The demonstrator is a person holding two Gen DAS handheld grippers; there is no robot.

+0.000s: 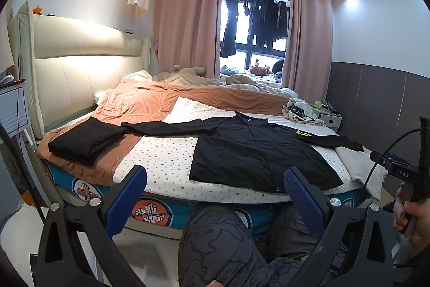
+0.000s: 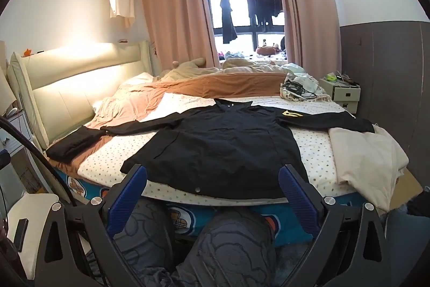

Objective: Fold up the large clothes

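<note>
Beyond both tools — left tool (image 1: 215,195), right tool (image 2: 212,192), jaws wide, empty — black shirt (image 2: 217,149) lies flat.

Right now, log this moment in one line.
left gripper open | right gripper open | black shirt spread flat, unfolded | folded black garment beside it

Both wrist cameras are looking from the foot side of the bed (image 1: 166,160), low and near its edge, facing slightly downward toward the window (image 1: 252,26). The left view is standing more to the left, the right view more centred. Both are sharing the black shirt (image 2: 223,147), the headboard (image 2: 70,88) and the curtains (image 2: 172,7).
</note>
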